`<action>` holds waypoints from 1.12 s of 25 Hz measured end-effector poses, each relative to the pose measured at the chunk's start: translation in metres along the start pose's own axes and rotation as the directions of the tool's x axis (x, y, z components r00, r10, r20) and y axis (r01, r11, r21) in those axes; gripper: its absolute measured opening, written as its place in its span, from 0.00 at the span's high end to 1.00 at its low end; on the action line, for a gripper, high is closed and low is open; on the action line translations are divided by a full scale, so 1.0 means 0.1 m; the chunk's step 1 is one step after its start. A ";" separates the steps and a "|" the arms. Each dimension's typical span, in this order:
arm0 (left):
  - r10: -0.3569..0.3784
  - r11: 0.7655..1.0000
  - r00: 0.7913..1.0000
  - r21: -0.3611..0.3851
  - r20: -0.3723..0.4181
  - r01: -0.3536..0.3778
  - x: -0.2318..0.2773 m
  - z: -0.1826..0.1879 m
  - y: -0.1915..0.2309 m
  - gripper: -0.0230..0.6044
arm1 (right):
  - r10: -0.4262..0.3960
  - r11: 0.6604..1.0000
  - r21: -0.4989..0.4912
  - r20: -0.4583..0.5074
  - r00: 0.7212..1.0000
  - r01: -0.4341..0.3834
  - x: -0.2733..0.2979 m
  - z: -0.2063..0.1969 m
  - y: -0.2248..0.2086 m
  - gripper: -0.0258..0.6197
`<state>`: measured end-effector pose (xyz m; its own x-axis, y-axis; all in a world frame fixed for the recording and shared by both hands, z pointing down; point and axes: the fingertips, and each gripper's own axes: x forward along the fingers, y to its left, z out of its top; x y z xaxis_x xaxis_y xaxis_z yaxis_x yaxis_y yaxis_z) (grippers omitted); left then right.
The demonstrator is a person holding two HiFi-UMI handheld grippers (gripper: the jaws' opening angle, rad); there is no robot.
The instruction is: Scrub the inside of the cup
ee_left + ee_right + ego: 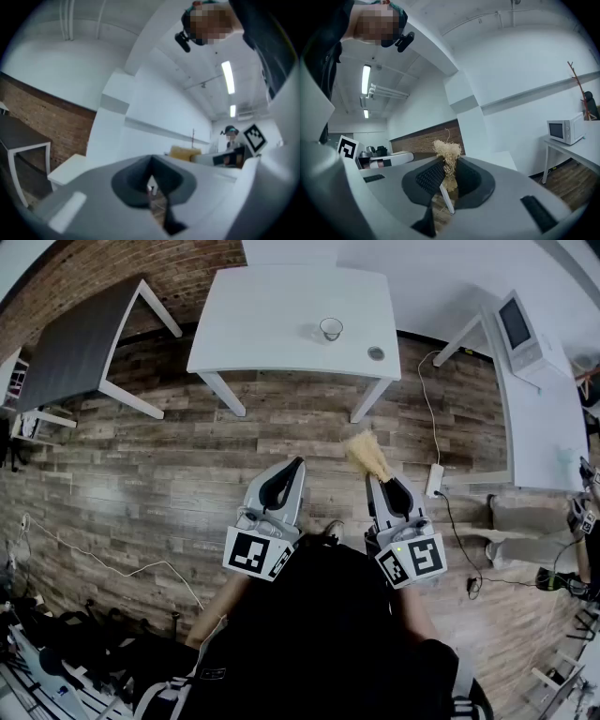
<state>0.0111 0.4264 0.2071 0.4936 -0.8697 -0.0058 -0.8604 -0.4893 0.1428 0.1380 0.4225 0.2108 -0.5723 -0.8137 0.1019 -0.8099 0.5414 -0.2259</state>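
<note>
Head view with both gripper views. The left gripper (296, 465) is held about level over the plank floor (281, 437); its fingers are closed flush against each other with nothing between them, as the left gripper view confirms at the seam where the pads meet (151, 161). The right gripper (376, 480), just beside it and roughly parallel, has its fingers clamped on a straw-coloured fibrous scrubber (366, 454). In the right gripper view (449, 165) the scrubber (448, 157) sits pinched between the ribbed pads, its frayed top standing clear above and ahead of the fingertips. The cup (331, 329) stands upright on the white table (272, 324), well ahead of both sets of fingertips and apart from them, on a line that runs roughly between the two grippers. A small round grey disc (376, 353) lies on the same table, near the cup and on the side of the right gripper's fingers. Far off to the outer side of the right fingers, a microwave (517, 329) rests on a second white table (539, 427); it also appears in the right gripper view (565, 131). A dark table (66, 343) stands well out from the left fingers.
</note>
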 end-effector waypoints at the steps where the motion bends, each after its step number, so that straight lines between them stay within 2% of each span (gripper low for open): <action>1: -0.001 1.000 1.000 -0.001 0.001 0.001 0.01 0.00 0.00 0.96 | 0.000 1.000 0.000 0.000 1.000 0.000 0.01 0.00 -0.01 0.88; 10: -0.001 1.000 1.000 -0.010 0.007 0.001 -0.02 0.01 0.04 0.96 | -0.001 1.000 -0.012 -0.006 1.000 0.001 0.04 0.01 0.05 0.88; 15: -0.009 1.000 1.000 -0.022 0.005 0.009 -0.07 -0.01 0.09 0.96 | -0.023 0.999 0.027 0.010 1.000 0.023 0.05 0.01 0.05 0.88; 20: -0.025 0.999 1.000 -0.031 -0.011 0.025 -0.13 -0.03 0.27 0.96 | -0.043 0.999 -0.012 -0.010 0.999 0.043 0.16 0.01 0.12 0.88; 23: -0.040 0.999 0.999 -0.032 -0.016 0.039 -0.15 -0.05 0.40 0.96 | -0.053 0.998 -0.033 -0.016 0.998 0.052 0.27 0.01 0.19 0.88; 28: -0.095 0.995 0.995 -0.019 -0.013 0.095 -0.14 -0.09 0.48 0.96 | -0.067 0.998 -0.012 -0.006 0.998 0.066 0.35 -0.01 0.29 0.88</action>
<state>-0.0354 0.4156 0.2230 0.5748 -0.8183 -0.0068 -0.8070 -0.5682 0.1607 0.0941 0.4098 0.2086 -0.5179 -0.8467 0.1223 -0.8476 0.4886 -0.2071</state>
